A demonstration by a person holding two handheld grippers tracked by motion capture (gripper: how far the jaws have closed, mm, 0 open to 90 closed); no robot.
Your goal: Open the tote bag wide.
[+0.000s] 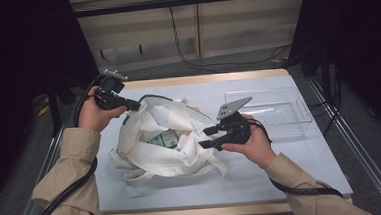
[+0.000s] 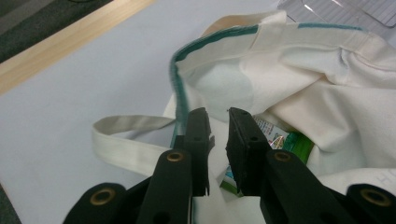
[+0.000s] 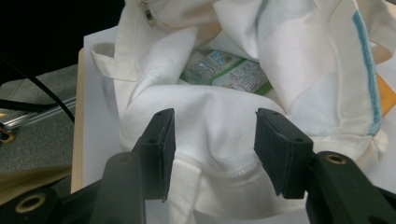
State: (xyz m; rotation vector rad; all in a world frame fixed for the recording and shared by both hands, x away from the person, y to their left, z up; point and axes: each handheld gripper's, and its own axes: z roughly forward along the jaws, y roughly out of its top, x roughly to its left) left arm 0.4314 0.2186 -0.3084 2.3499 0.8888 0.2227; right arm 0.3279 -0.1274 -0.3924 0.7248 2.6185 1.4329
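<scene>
Tote bag between both grippers

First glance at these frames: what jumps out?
A crumpled white tote bag with teal trim sits mid-table, a green-and-white packet showing in its mouth. The left gripper is at the bag's far-left rim with its jaws nearly together, while the right gripper is open at the right edge. A clear plastic tray sits behind, right.

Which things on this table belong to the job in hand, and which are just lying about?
In the job: white tote bag, green-and-white packet inside it, left gripper at the bag's rim, right gripper.

Lying about: clear plastic tray, floor cables.
</scene>
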